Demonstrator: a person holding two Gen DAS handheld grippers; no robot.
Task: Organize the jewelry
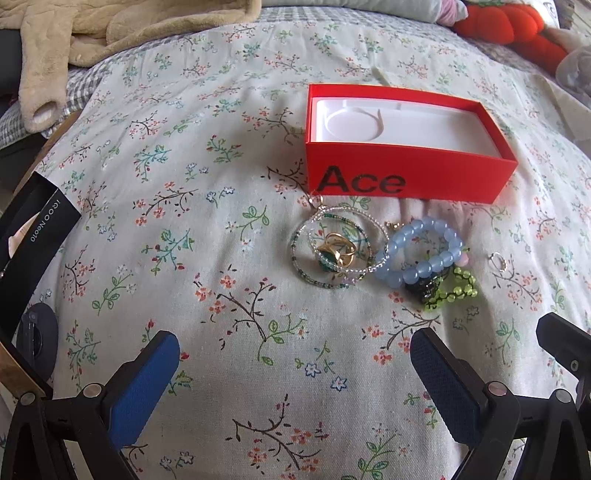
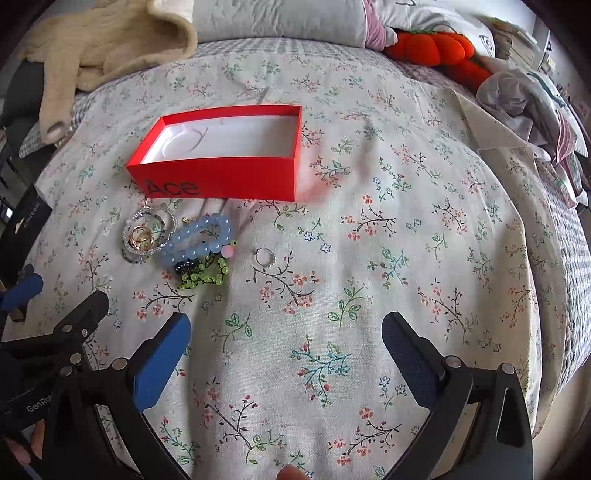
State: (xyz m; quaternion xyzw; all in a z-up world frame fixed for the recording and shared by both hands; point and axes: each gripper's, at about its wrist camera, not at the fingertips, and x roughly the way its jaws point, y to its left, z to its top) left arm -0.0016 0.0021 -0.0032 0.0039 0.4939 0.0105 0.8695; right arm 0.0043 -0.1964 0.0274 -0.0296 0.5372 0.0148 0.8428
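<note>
Left wrist view: both hand-held grippers, left [image 1: 295, 373] & right [image 2: 286, 354], spread wide w/ nothing held, jewelry pile [image 1: 384, 254] beside empty red box [image 1: 406, 173] for loading.

Daylit bed [image 2: 369, 258] with floral sheet, pillows [image 2: 277, 18] behind.

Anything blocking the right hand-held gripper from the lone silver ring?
Nothing visible. The right hand-held gripper is open over bare floral bedspread; the silver ring lies alone ahead, apart from the blue bead bracelet pile.
</note>
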